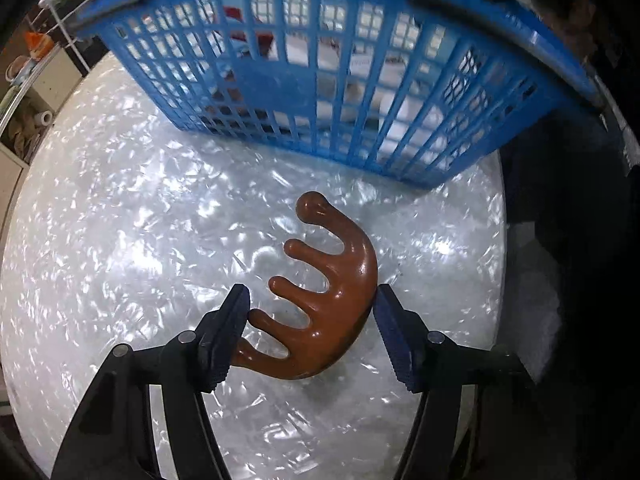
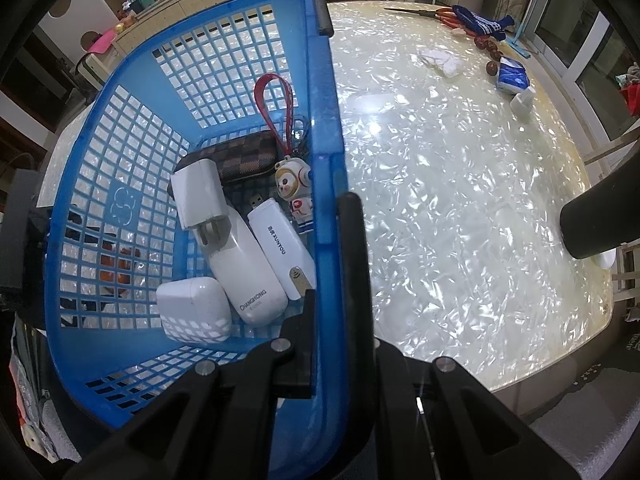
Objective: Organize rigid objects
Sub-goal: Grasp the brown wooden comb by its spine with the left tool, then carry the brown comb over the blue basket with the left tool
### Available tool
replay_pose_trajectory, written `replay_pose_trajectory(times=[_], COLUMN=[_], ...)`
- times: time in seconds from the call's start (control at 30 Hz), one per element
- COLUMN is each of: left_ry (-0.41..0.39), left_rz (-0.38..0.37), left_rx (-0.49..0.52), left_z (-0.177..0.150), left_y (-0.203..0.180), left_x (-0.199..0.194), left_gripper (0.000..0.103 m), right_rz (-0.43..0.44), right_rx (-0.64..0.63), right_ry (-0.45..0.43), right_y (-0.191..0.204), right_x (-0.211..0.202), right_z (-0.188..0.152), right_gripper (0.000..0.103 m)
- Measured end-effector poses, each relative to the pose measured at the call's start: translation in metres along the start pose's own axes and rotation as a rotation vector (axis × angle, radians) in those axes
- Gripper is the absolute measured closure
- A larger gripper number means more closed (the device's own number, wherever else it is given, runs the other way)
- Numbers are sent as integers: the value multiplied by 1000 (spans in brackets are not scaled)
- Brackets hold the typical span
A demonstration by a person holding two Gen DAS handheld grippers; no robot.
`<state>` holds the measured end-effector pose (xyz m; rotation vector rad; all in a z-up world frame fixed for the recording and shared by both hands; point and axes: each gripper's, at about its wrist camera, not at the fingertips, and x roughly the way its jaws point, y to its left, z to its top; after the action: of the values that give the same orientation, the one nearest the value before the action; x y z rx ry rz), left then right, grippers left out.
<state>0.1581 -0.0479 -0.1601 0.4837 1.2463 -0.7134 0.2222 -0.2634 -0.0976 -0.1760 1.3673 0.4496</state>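
Observation:
A brown wooden massager (image 1: 340, 292) with several rounded prongs lies on the pearly white table (image 1: 120, 200), just in front of the blue mesh basket (image 1: 320, 80). My left gripper (image 1: 312, 294) is shut on it: one pad presses a prong tip, the other its curved back. My right gripper (image 2: 330, 246) is shut on the basket's rim (image 2: 324, 120), one finger inside and one outside. Inside the basket lie a white charger (image 2: 196, 196), a white Changhong device (image 2: 248, 272), a white USB stick (image 2: 280, 240), a checkered case (image 2: 244, 156), a figure keychain (image 2: 294, 184) and a white adapter (image 2: 194, 308).
At the table's far right lie scissors (image 2: 420, 11), a blue glove (image 2: 480, 22), a white cloth (image 2: 442, 60), red dates (image 2: 490, 46) and a blue tissue pack (image 2: 512, 76). A dark cylinder (image 2: 592, 224) juts in at the right edge. Shelves stand behind the table.

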Motion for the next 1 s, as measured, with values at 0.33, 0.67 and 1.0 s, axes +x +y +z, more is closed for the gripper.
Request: replay_pose_trajectory(times=[0.33,0.67,1.0], left_ry=[-69,-173,-254], left_rz=[52,148,175], left_rx=[-33,-38,29], left_z=[-4,21,74], left_y=[-4,-6,-28], left_x=[-46,-110,-145], left_gripper=[35,35,35], right_rz=[2,1,26], right_rx=[1,-2,6], right_ry=[0,-2,-36], right_y=[0,0,-4], right_x=[3,2,-5], right_z=[2,2,4], right_gripper=[98,98,98])
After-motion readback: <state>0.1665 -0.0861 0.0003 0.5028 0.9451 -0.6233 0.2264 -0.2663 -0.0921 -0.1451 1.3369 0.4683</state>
